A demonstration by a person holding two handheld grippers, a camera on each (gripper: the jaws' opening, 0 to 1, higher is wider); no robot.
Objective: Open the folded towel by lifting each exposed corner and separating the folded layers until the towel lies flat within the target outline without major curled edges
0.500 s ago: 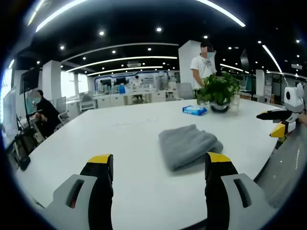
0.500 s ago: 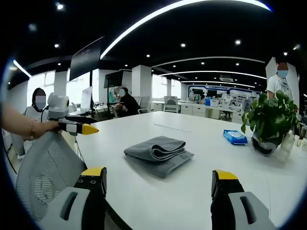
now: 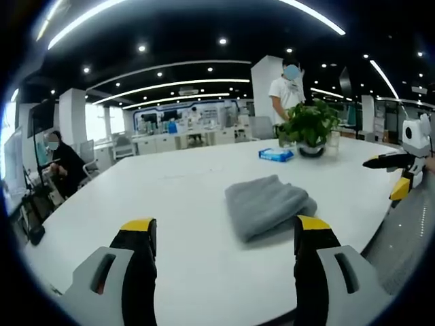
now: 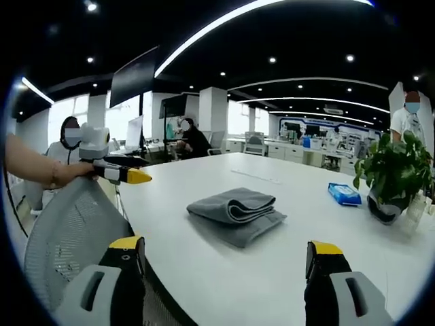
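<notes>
Grey cloth, folded in several layers: one towel (image 3: 266, 206) lies on the white table (image 3: 183, 197), and it sits ahead of my left gripper (image 3: 221, 231), a little toward its right jaw. That gripper's two yellow-tipped jaws stand wide apart with nothing between them. In the left gripper view, going from left to right, I count one seated person (image 3: 61, 166) at the far left, one blue packet (image 3: 276, 155) beyond the towel, one potted plant (image 3: 310, 128) beside it, one standing person (image 3: 287, 92) behind the plant, and my right gripper (image 3: 397, 175) at the right edge, partly cut off.

In the right gripper view my forearm (image 4: 30, 166) comes in from the left, holding the left gripper (image 4: 126, 174) above a mesh chair back (image 4: 64, 234). The towel (image 4: 238, 210) lies mid-table, folds facing me; I cannot count its layers. My right gripper (image 4: 224, 252) is spread open and empty, short of the towel. The packet (image 4: 344, 194) and plant (image 4: 394, 170) are at the right, the plant's pot blurred.
</notes>
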